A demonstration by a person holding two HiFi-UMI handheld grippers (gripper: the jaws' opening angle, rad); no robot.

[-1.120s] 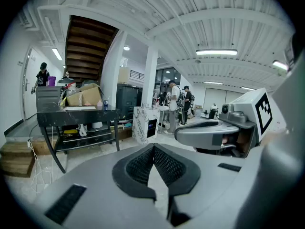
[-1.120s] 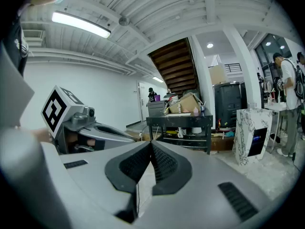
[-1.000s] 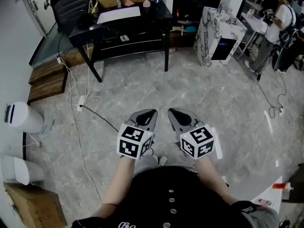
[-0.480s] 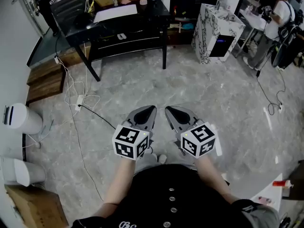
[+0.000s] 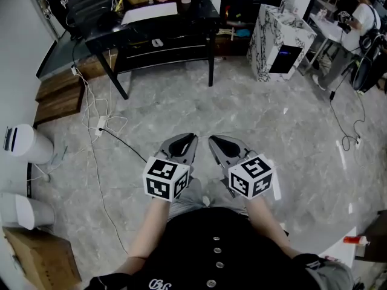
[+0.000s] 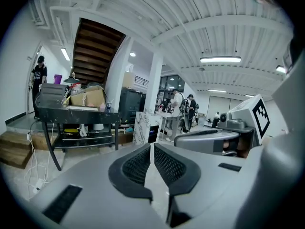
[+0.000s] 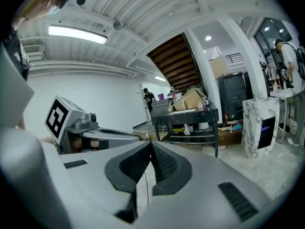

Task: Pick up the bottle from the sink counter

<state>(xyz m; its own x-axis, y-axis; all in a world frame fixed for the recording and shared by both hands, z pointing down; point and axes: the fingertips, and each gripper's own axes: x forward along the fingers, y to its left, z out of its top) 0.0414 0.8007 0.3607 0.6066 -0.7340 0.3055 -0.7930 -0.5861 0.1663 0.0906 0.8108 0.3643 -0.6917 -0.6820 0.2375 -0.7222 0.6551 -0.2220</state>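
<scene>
I cannot make out a sink counter or a bottle for certain in any view. A small white and red object lies on a white surface at the lower right edge of the head view, too small to identify. My left gripper and right gripper are held side by side in front of the person's body, above the marble floor, tips pointing forward. In the left gripper view the left gripper has its ribbed pads together with nothing between them. The right gripper is likewise shut and empty in its own view.
A black table loaded with boxes stands ahead, a marble-patterned cabinet to its right. Cables trail over the floor at left, near white cylinders and a cardboard box. A person stands at the far right.
Both grippers have risen slightly in the head view and stay shut. The view has shifted a little, so the table and cabinet sit nearer the top edge.
</scene>
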